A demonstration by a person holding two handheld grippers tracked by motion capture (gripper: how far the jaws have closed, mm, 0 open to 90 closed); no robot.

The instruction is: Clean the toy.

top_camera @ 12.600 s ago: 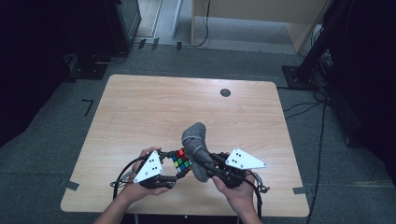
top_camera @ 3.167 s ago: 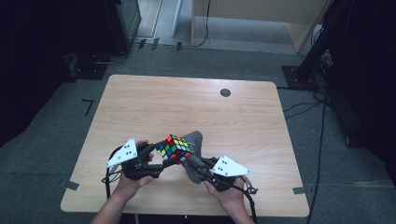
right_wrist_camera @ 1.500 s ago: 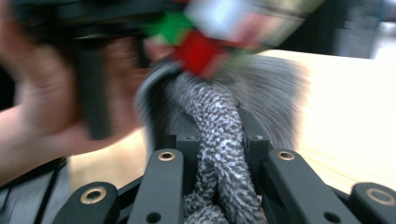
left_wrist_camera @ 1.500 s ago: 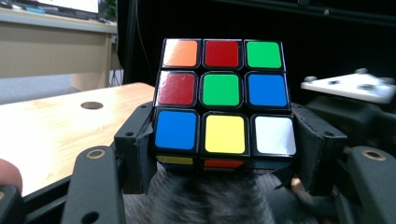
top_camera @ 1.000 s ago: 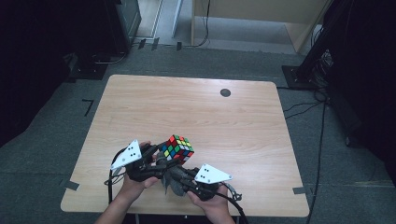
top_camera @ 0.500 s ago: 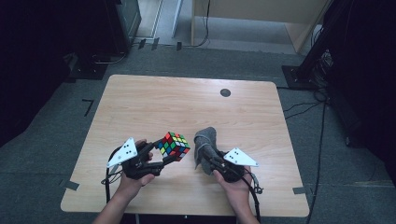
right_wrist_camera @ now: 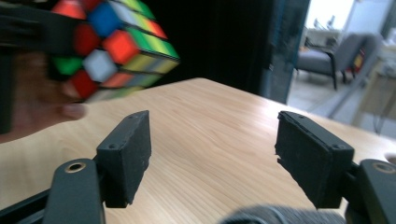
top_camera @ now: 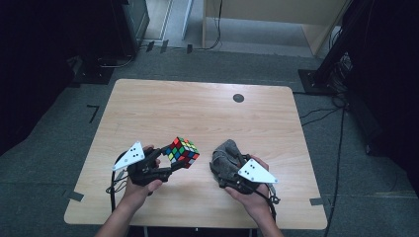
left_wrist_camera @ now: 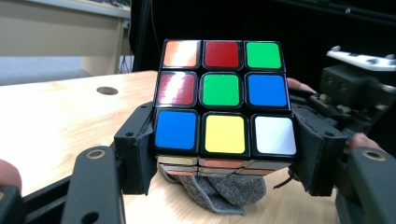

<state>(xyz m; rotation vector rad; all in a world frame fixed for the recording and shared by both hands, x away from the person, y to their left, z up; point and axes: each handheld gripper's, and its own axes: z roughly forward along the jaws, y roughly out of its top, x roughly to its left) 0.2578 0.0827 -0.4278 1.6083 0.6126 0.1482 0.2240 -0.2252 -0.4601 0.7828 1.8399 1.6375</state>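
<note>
- On the left side, the left gripper (top_camera: pixel 174 164) is clamped on the puzzle cube (top_camera: pixel 182 151); its two black jaws squeeze the cube's sides, and in the left gripper view the cube (left_wrist_camera: pixel 223 100) sits tight between them; the cube is held up off the wooden table (top_camera: pixel 197 108), tilted, with a corner pointing up.
- In the middle there is a bare strip of table between the cube and the grey cloth (top_camera: pixel 226 160); the two things are near each other but not touching.
- On the right side, the cloth is a soft, scrunched lump lying on the table just in front of the right gripper (top_camera: pixel 228 174); that gripper's jaws have just been opening, and in the right gripper view they stand wide apart with only table between them; a fuzzy bit of cloth (right_wrist_camera: pixel 280 215) peeks in at the bottom, low between the jaws, not pinched.
- What matters next, I think: the cloth lies closest to the right gripper, right under its jaws; the cube lies to that gripper's left and higher up; so the right hand is the one to grab the cloth again, then carry it left and up to rub the cube.
</note>
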